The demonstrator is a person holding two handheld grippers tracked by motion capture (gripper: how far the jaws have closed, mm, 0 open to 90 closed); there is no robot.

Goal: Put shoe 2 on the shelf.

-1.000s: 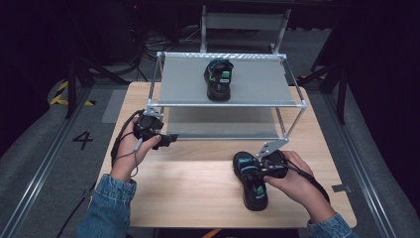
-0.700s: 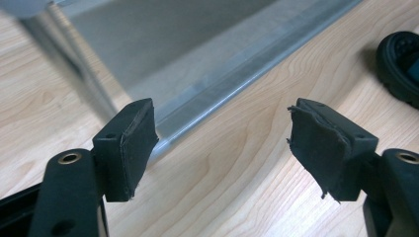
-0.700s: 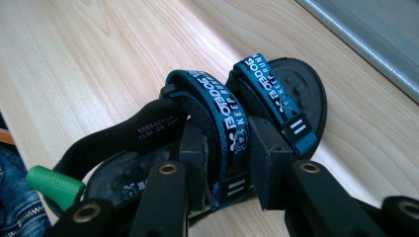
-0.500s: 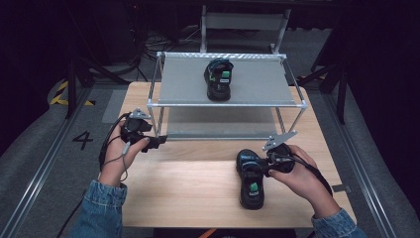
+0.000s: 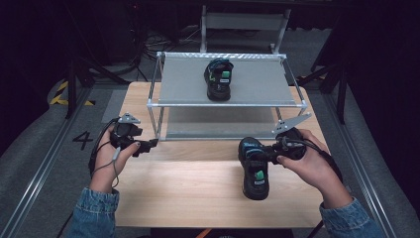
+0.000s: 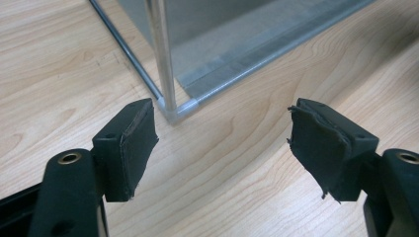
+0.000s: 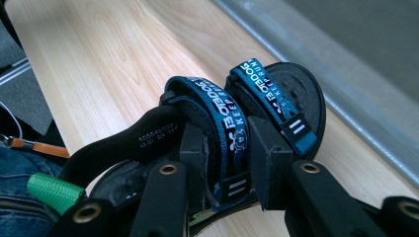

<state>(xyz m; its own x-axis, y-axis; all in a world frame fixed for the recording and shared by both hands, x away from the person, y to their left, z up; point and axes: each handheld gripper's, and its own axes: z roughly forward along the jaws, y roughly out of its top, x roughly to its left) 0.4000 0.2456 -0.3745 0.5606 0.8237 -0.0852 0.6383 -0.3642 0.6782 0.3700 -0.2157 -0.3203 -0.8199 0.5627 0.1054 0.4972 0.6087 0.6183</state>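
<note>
A black sandal (image 5: 255, 171) with blue straps and a green heel loop hangs tilted just above the table, at the front right. My right gripper (image 5: 263, 154) is shut on one blue strap (image 7: 217, 111); its jaws have just been closing with that strap between them. In the right gripper view the right gripper (image 7: 227, 153) pinches the strap from both sides. A matching sandal (image 5: 219, 79) stands on the top shelf of the metal rack (image 5: 228, 104). My left gripper (image 5: 151, 145) is open and holds nothing, just in front of the rack's left corner post (image 6: 163, 54).
The wooden table (image 5: 188, 198) has bare room in front of the rack. The rack's lower shelf (image 5: 218, 130) lies under the top one. A floor rail and cables run along the left side.
The right hand has lifted the sandal off the table towards the rack. The left hand has drifted left, a little away from the rack's post.
</note>
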